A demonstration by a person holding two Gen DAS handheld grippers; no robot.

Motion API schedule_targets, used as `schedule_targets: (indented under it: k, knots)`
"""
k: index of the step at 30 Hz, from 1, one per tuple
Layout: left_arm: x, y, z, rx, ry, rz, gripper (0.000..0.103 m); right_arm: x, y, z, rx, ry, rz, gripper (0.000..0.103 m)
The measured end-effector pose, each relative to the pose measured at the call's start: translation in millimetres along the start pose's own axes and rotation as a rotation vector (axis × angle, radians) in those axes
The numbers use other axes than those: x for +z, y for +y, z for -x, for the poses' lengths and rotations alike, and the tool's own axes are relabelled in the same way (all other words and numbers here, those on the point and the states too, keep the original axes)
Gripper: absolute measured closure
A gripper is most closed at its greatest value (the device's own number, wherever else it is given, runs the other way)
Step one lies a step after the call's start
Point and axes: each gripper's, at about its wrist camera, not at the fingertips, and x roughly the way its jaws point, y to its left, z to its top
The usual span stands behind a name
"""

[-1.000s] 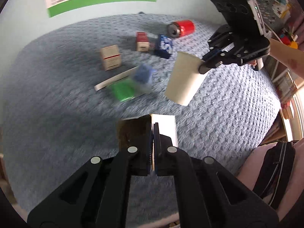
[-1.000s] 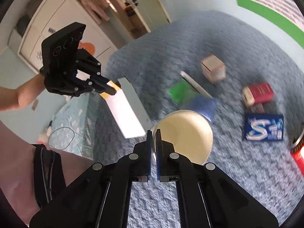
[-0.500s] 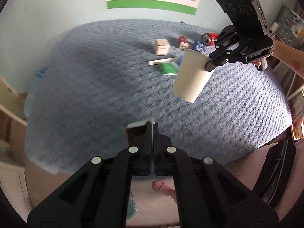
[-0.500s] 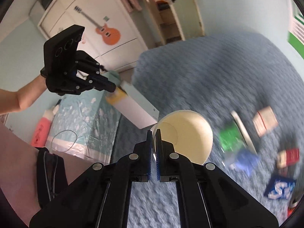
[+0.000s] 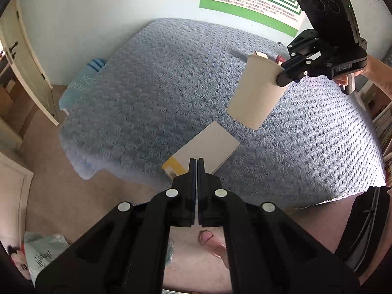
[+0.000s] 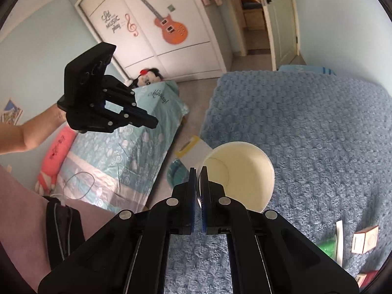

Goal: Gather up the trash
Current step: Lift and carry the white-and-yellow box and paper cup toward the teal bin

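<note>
- Both hands have swung away from the remaining litter (image 6: 365, 240) to the near edge of the bed (image 5: 147, 85).
- The right tongs (image 6: 198, 171) clamp the paper cup (image 6: 240, 171) by its rim, aloft.
- The left tongs (image 5: 196, 164) are closed, yet the flat box (image 6: 196, 150) now sits apart from their tips, probably dropping floorward.

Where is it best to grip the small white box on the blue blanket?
Probably grip the small white box across its two flat opposite sides, coming down from above. It is a plain cuboid resting on the blue blanket, and the green wrapper lies close on one side.
</note>
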Motion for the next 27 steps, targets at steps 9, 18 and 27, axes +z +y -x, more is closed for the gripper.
schedule_targets:
  k: [9, 18, 27]
  knots:
    - [-9, 11, -7, -0.008, 0.011, 0.038, 0.103, 2, 4, 1, -0.015, 0.013, -0.009, 0.099]
    - [-3, 4, -17, -0.03, 0.031, 0.006, 0.103, -19, -2, 13, -0.042, -0.003, -0.065, 0.099]
    - [10, -16, -34, -0.067, 0.051, -0.053, 0.103, -50, -9, 27, -0.078, -0.011, -0.139, 0.099]
